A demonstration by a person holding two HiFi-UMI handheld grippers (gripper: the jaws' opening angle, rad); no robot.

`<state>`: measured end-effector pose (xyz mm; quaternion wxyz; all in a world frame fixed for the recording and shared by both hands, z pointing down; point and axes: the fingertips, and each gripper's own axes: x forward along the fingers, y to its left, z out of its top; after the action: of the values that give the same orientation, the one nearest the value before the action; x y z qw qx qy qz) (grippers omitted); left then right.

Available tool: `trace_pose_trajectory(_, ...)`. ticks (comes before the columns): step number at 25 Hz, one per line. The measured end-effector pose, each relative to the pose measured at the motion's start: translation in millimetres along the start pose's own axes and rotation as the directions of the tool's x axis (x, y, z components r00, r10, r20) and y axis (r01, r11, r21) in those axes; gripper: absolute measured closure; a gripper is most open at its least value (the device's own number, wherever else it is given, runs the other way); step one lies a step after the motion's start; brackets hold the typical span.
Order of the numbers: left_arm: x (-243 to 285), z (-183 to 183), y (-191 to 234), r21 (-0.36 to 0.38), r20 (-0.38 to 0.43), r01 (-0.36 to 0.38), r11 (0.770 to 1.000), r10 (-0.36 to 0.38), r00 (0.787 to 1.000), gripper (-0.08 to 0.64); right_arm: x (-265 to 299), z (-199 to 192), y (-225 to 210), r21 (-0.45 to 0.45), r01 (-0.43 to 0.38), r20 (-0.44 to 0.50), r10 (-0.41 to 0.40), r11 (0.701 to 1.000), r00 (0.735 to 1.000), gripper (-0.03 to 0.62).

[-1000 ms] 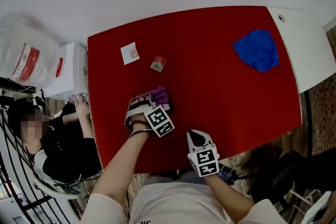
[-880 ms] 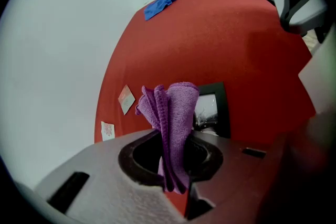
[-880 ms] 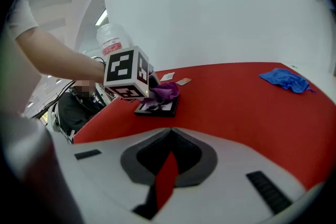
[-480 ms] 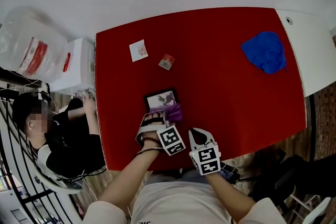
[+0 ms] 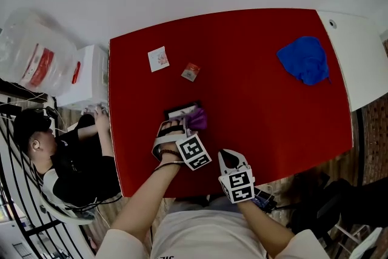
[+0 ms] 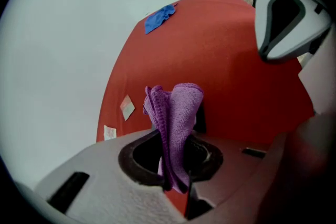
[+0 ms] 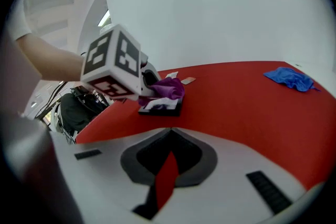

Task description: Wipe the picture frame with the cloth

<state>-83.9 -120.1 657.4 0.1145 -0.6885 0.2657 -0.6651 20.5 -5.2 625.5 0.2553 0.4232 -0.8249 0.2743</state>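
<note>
A small black picture frame (image 5: pixel 180 111) lies on the red table (image 5: pixel 260 106) near its front left. My left gripper (image 5: pixel 183 125) is shut on a folded purple cloth (image 5: pixel 197 120), which rests on the frame's right part. In the left gripper view the cloth (image 6: pixel 176 118) stands up between the jaws and hides most of the frame. The right gripper view shows the cloth (image 7: pixel 169 87) on the frame (image 7: pixel 160 107) below the left gripper's marker cube (image 7: pixel 113 63). My right gripper (image 5: pixel 226 156) hovers at the table's front edge, shut and holding nothing, right of the frame.
A crumpled blue cloth (image 5: pixel 303 59) lies at the far right. A small card (image 5: pixel 157 59) and a wrapper (image 5: pixel 190 72) lie beyond the frame. A white surface (image 5: pixel 357 51) adjoins the table's right side. A person (image 5: pixel 66 154) sits at the left by a white box (image 5: pixel 82 76).
My left gripper drew the cloth toward the near edge, baring the frame, then slid it back over the frame's right part. The right gripper has hardly moved.
</note>
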Motion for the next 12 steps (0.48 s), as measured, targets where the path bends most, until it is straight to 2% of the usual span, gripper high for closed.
trace_pose_trajectory(3,16.7,4.2,33.3,0.001,-0.021,-0.027,1.000,0.027,0.999,0.499,-2.9,-2.4,-5.7,0.012,0.010,-0.002,-0.010,1.000,1.000,0.589)
trace_pose_trajectory(5,28.9,6.3,43.0,-0.002,-0.033,-0.020,1.000,0.020,0.999,0.499,-4.9,-3.0,-9.3,0.019,0.017,-0.004,-0.017,1.000,1.000,0.589)
trace_pose_trajectory(12,47.6,5.8,33.1,0.035,-0.070,0.009,0.999,-0.007,0.998,0.499,-8.6,-4.8,-24.1,0.033,0.033,-0.006,-0.032,0.999,0.999,0.589)
